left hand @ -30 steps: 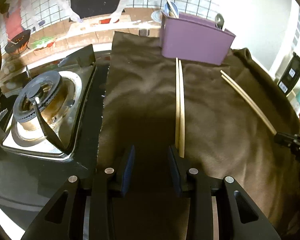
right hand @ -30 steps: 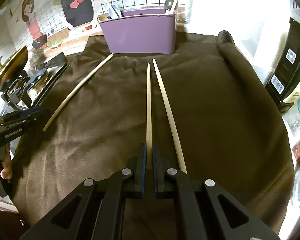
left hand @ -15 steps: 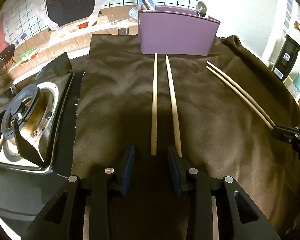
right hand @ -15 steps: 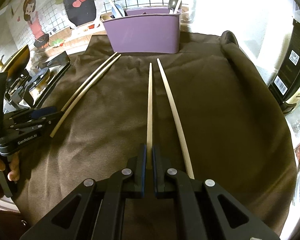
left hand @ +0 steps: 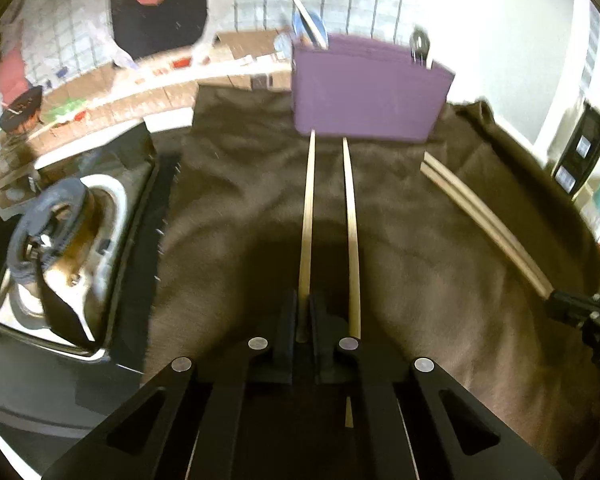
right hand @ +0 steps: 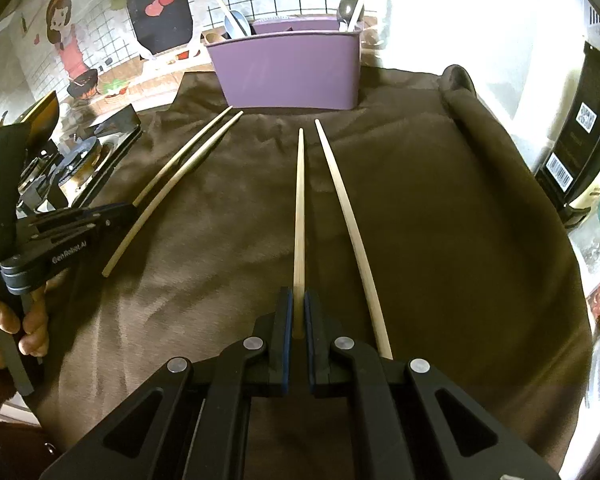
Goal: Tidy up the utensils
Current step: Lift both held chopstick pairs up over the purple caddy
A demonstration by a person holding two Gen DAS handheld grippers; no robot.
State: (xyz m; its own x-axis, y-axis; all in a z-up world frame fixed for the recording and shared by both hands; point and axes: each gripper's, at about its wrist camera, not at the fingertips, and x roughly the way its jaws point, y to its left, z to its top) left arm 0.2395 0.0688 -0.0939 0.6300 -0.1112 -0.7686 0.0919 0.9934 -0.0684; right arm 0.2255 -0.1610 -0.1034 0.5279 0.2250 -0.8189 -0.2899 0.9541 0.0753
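Note:
Two pairs of long wooden chopsticks lie on a brown cloth (right hand: 440, 200), tips toward a purple utensil holder (right hand: 288, 68) at the back. My left gripper (left hand: 303, 316) is shut on the near end of one chopstick (left hand: 306, 216); its mate (left hand: 352, 232) lies just right of it, running under the right finger. My right gripper (right hand: 296, 316) is shut on the near end of one chopstick (right hand: 299, 208); its mate (right hand: 348, 220) lies beside it on the right. The holder also shows in the left wrist view (left hand: 368, 88), with spoons standing in it.
A gas stove (left hand: 60, 240) sits left of the cloth. A dark box (right hand: 580, 136) stands at the right edge. The right gripper shows at the right of the left wrist view (left hand: 580, 316); the hand-held left gripper shows at the left of the right wrist view (right hand: 60, 236).
My left gripper has moved forward over its pair and closed on the left chopstick; it was open before. My right gripper stays shut on its chopstick.

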